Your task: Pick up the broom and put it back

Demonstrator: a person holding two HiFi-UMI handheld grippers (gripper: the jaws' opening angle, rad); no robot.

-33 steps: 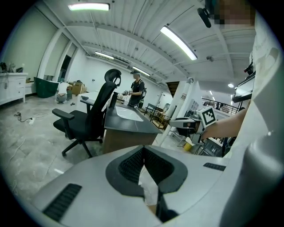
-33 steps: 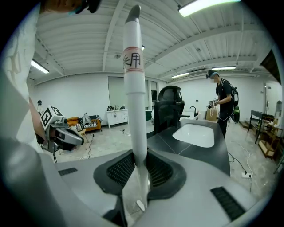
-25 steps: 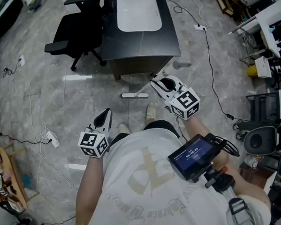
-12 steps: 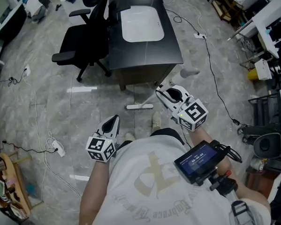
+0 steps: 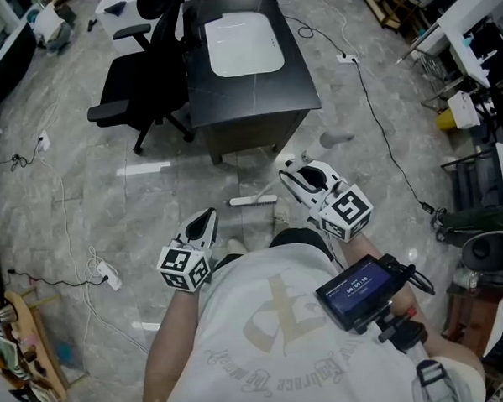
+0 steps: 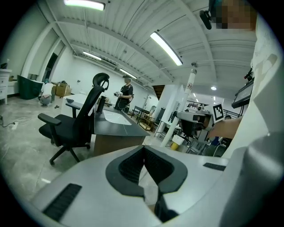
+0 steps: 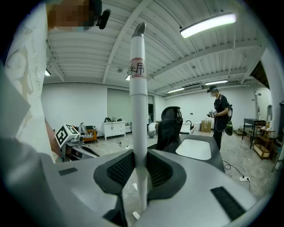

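The broom's white handle [image 7: 137,88] stands upright between the pads of my right gripper [image 7: 140,153], which is shut on it. Its grey cap shows at the top. In the head view the right gripper [image 5: 294,175] is held in front of the person's body, and the broom's white head [image 5: 253,201] lies low by the floor, just in front of the feet. My left gripper [image 5: 208,215] hangs to the left of the broom, apart from it. In its own view the left gripper [image 6: 143,150] has its pads closed together with nothing between them.
A black desk [image 5: 254,95] with a white inset basin [image 5: 245,43] stands just ahead, and a black office chair [image 5: 136,76] is at its left. Cables and a power strip [image 5: 104,275] lie on the grey floor. Shelving crowds the right edge. Another person [image 7: 219,115] stands beyond the desk.
My right gripper, with the broom in it, has shifted a little back from the desk and slightly upward. The left gripper has hardly moved. Neither grip has changed.
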